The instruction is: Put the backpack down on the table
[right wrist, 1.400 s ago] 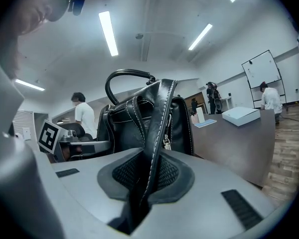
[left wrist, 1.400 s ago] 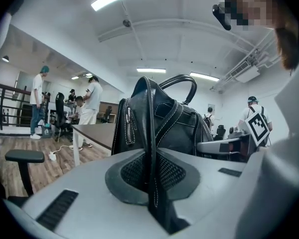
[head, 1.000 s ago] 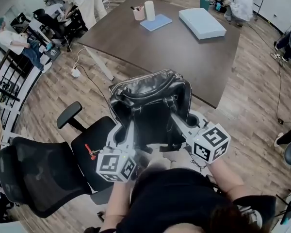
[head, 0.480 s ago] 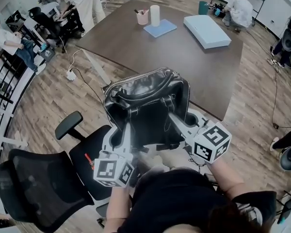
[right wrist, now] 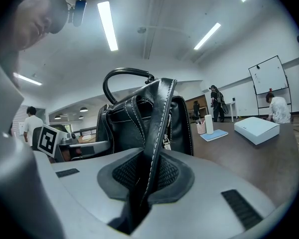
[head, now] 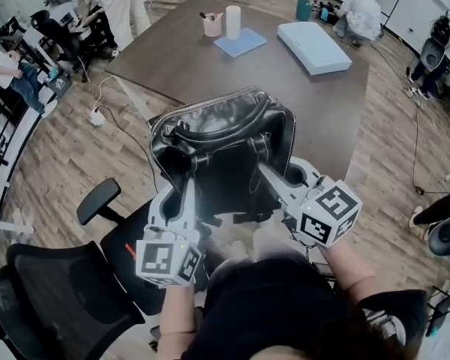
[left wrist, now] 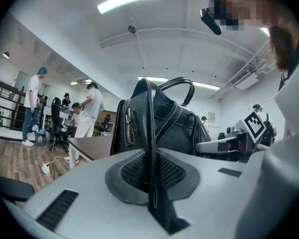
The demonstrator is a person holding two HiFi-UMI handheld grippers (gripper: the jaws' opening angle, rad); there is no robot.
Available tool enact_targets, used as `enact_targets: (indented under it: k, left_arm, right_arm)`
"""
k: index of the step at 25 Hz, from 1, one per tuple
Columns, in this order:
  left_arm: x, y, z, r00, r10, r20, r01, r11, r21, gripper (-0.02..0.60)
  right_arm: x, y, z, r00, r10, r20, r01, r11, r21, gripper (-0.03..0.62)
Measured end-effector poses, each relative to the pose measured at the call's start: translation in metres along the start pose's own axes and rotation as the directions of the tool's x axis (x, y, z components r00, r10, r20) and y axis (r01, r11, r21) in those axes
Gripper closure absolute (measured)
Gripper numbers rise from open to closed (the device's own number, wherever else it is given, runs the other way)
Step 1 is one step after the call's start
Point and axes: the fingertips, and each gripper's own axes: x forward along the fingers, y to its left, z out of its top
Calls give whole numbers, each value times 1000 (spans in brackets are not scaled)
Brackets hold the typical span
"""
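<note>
A black leather backpack with white stitching hangs in the air between both grippers, over the near edge of the dark brown table. My left gripper is shut on one shoulder strap, which runs up between its jaws. My right gripper is shut on the other strap. The backpack fills the middle of the left gripper view, its top handle arching above in the right gripper view.
On the table stand a flat light-blue box, a blue pad, a white roll and a pink cup. A black office chair is at lower left. Several people sit and stand around the room's edges.
Both grippers have carried the backpack forward and slightly up, from over the chair towards the table's near edge. Both grips stay the same.
</note>
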Motion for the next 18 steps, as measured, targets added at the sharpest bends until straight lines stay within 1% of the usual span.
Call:
enact_targets:
  k: [4,9,13,18]
  left_arm:
    - [23,-2,6,1000,-5,1,5,1000,7,532]
    - [62,-11,22,1000,-18,16,18,1000,11,532]
    - [102,-26,31,998,-41,37,41,999,20,532]
    - [157,-58,43,995,-84,48,83,996,38,532]
  right_arm:
    - [3,-19,9,1000,-2,17,1,1000,11,539]
    - [4,-53,30,999,-14,48,13,1000,13,540]
    - [-1,-90,46,996,-32,86,32,999,-1,540]
    - [-18,-146,69,991,-64,121,65,998,-8,540]
